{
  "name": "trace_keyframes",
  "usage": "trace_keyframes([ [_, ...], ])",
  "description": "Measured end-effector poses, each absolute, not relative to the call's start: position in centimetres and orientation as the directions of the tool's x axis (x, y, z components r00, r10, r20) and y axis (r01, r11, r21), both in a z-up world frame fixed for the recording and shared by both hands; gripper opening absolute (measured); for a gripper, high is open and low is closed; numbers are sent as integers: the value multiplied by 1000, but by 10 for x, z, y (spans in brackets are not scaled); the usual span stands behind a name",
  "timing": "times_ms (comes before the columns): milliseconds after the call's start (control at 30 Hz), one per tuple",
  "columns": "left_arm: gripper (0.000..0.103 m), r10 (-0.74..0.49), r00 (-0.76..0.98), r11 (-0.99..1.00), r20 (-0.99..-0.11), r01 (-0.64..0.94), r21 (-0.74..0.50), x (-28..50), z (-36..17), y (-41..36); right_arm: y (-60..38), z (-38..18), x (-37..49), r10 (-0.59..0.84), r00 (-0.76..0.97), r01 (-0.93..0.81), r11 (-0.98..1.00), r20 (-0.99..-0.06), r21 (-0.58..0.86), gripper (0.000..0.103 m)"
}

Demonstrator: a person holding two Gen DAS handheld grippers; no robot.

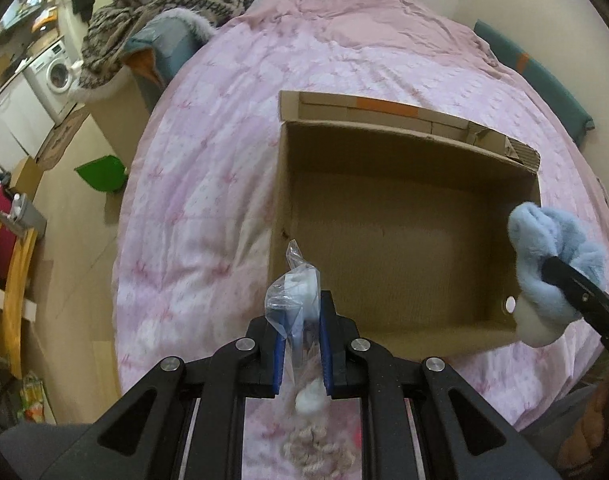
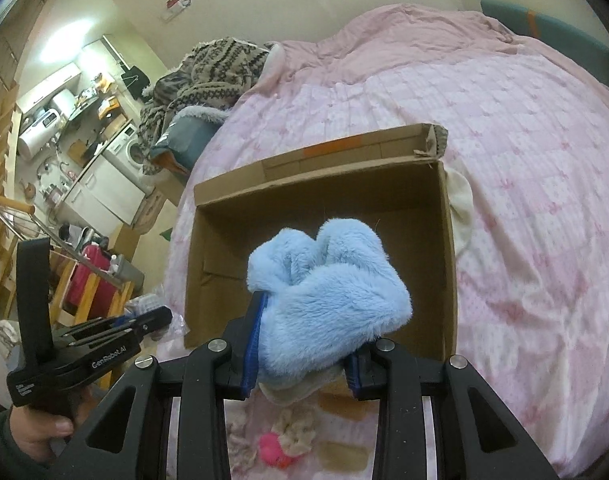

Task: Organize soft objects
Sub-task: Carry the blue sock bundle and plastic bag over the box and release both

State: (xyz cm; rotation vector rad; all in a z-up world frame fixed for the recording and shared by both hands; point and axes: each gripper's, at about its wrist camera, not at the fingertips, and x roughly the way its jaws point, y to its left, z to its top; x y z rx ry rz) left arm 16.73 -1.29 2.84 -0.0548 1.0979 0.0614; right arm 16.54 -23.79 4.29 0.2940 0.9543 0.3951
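Note:
An open cardboard box [image 1: 404,232] sits on the pink bed; its inside looks bare; it also shows in the right wrist view [image 2: 232,216]. My left gripper [image 1: 300,312] is shut on a clear plastic bag [image 1: 294,296] with something white inside, held over the box's near-left corner. My right gripper [image 2: 300,340] is shut on a fluffy light-blue soft item [image 2: 324,284], held above the box's near edge; it shows at the box's right side in the left wrist view [image 1: 552,256]. The left gripper also shows in the right wrist view [image 2: 144,324].
The pink quilt [image 1: 208,184] covers the bed. A pink toy [image 2: 274,450] and beige fluffy pieces [image 2: 296,424] lie on it below my grippers. A cream item [image 2: 462,212] lies by the box's right wall. Patterned blankets [image 2: 208,76] are piled at the bed's far-left corner.

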Motion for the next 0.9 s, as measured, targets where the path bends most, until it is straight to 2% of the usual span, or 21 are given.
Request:
trace_keyframes([
  [267,13,39,509,999,-860,-24,31,191,13,-29,-236,13,183,433,517,-191,899,-738,394,35],
  [667,13,13,515,1000,-857,1,16,201,-25,-33,-224,-26,189,410,475,-199,912,-779,359,35],
  [900,13,8,537,1000,-843,-2,8,203,-25,-32,-222,-42,191,396,446,-205,918,-802,340,35],
])
